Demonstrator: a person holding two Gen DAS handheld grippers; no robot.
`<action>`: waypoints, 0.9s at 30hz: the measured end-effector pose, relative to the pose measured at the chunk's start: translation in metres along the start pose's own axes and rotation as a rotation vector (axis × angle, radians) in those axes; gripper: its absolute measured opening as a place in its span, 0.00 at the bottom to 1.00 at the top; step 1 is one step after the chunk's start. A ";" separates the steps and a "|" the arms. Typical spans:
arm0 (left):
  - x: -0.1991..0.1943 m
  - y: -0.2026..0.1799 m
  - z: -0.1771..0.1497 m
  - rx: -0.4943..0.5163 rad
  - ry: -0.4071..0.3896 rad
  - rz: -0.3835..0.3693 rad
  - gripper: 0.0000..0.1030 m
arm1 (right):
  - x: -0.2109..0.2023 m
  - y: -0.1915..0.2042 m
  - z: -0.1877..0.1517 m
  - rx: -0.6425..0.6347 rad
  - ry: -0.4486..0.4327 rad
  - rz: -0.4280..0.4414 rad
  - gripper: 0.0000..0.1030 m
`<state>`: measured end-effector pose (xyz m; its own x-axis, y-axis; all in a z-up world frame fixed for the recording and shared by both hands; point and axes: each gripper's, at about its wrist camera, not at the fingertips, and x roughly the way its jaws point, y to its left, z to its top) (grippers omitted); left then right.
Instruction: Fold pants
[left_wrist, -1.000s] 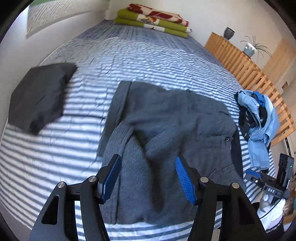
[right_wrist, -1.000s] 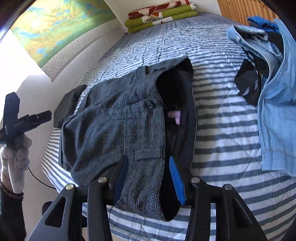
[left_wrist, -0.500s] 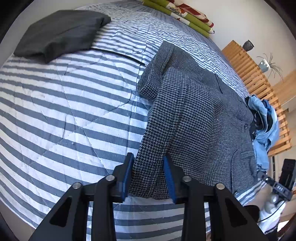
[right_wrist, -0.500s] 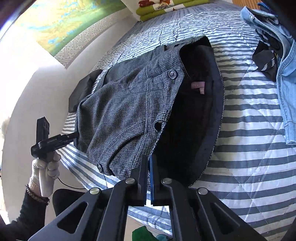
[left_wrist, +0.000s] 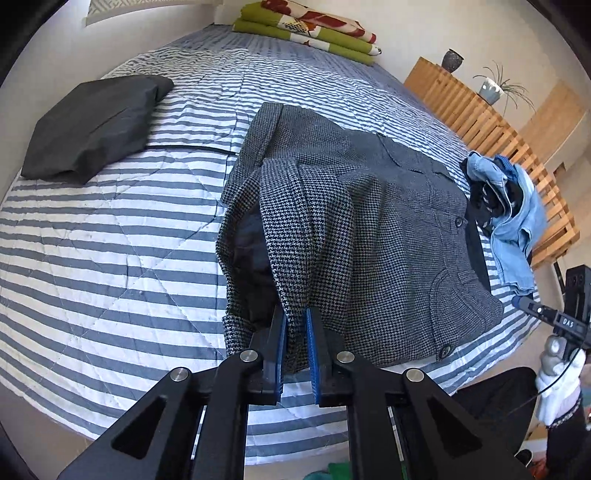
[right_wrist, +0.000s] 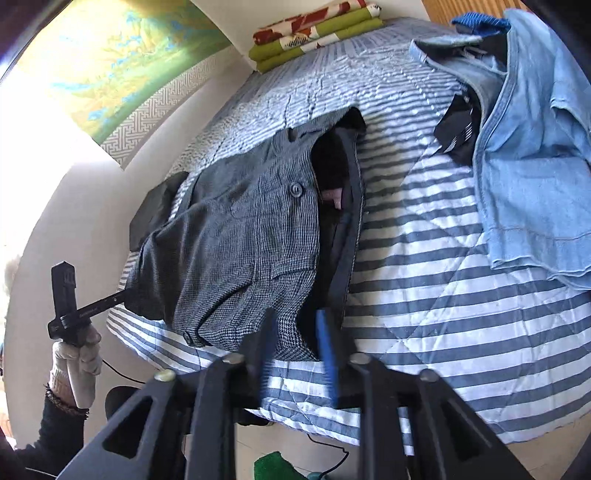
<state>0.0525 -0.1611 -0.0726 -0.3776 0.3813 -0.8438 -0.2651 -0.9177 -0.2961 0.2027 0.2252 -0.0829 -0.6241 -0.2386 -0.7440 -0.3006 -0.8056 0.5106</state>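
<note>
Left wrist view: left gripper (left_wrist: 295, 332) clamps a raised fold of the houndstooth pants (left_wrist: 369, 229), mid-frame on the striped bed (left_wrist: 110, 258). Right gripper (right_wrist: 295, 350), jaws apart, hovers at the waistband edge. Best to lift both ends evenly, keeping seams aligned. Only legible writing: "DAS", lower right.

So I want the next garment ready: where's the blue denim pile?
The denim pile lies on the bed's right side in the right wrist view, past the grey pants, by the slatted wooden frame.
</note>
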 end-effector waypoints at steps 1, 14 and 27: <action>0.004 0.002 0.001 -0.010 0.003 -0.007 0.10 | 0.011 0.003 0.000 -0.009 0.007 -0.010 0.43; -0.056 -0.006 0.006 0.029 -0.064 -0.106 0.03 | -0.039 0.029 -0.007 -0.092 -0.085 0.031 0.04; -0.005 0.007 0.065 0.011 0.000 -0.039 0.52 | -0.046 -0.009 0.037 -0.023 -0.127 -0.053 0.29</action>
<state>-0.0053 -0.1627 -0.0411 -0.3670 0.4164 -0.8318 -0.2896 -0.9009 -0.3233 0.2075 0.2634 -0.0375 -0.6947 -0.1261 -0.7082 -0.3195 -0.8280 0.4608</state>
